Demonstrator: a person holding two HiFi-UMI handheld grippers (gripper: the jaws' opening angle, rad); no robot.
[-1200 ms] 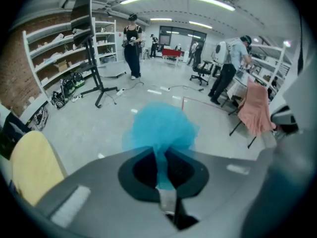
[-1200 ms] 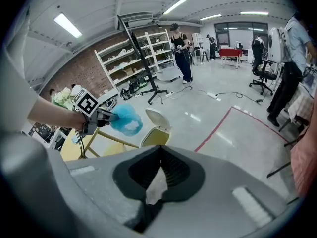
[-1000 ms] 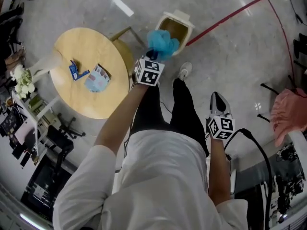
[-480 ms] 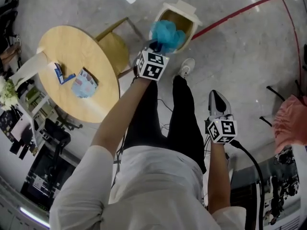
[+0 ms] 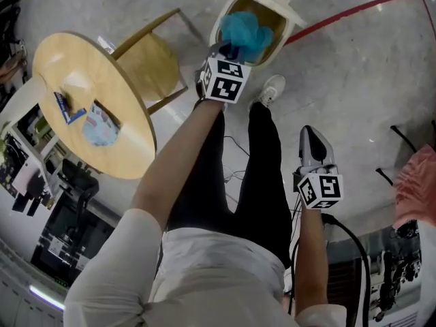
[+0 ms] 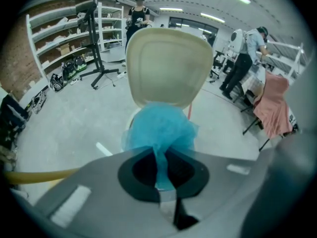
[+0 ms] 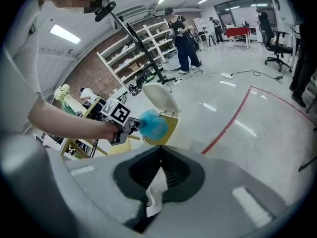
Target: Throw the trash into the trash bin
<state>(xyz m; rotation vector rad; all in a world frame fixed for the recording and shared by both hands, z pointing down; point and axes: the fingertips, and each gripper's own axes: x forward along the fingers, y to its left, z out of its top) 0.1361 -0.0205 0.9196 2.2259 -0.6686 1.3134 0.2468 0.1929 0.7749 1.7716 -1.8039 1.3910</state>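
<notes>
Since a second ago, the left gripper [image 5: 225,52] has been brought down toward the open trash bin [image 5: 291,20] at the upper middle of the head view. Its jaws are pressed together on a tail of the blue puffy trash [image 5: 246,33], which is seen against the bin's mouth. At the lower right, the right gripper [image 5: 314,144] (over the floor) is closed on a white paper scrap [image 7: 152,191].

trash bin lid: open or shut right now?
Open. The lid stands raised behind the mouth, and the head view looks straight into the trash bin.
</notes>
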